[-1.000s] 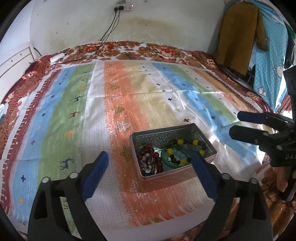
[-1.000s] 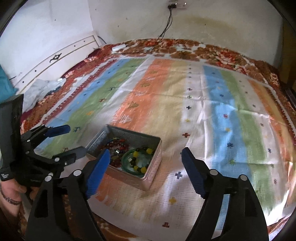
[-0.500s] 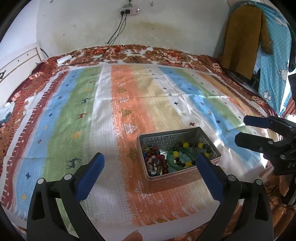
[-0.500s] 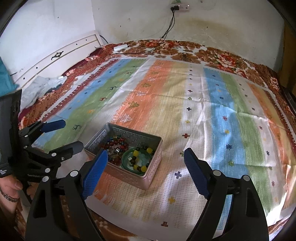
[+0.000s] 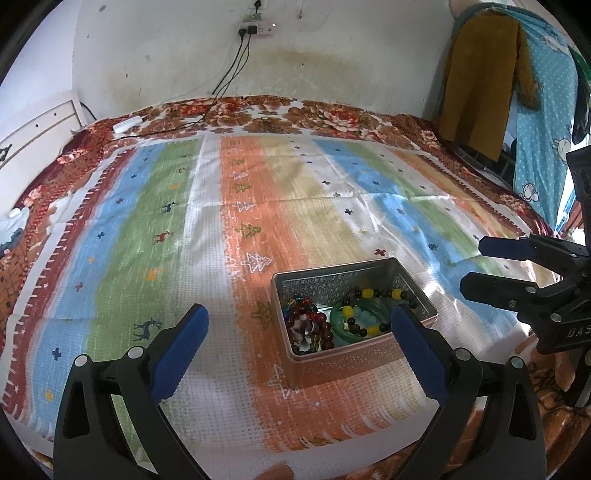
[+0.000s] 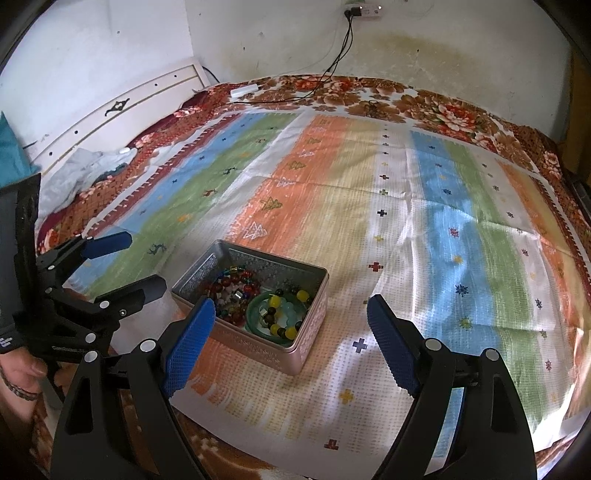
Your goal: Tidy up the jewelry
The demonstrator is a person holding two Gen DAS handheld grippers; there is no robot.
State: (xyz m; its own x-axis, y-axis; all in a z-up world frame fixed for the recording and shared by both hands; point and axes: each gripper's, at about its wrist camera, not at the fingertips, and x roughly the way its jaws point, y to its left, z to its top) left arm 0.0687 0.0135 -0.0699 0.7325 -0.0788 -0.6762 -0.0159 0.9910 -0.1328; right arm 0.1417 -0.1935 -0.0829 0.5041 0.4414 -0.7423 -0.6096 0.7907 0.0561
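Striped woven bedspread fills both views; embossed rectangular metal tin w/ slippery bead bracelets & stiff green bangle lower centre. We've left gripper, right gripper wide open, empty; pinch strands individually.

1. A wide striped woven cloth in blue, green, orange, beige and white, with small tree, deer and cross motifs, fills the middle of both views.
2. Beneath it, a red-brown floral bedspread shows along the cloth's far edge.
3. A white wall power strip sits at top centre, with black cables hanging down to the bed.
4. A mustard-brown hanging garment is at upper right, beside light-blue dotted fabric.
5. A white wooden headboard stands at upper left of the right wrist view.
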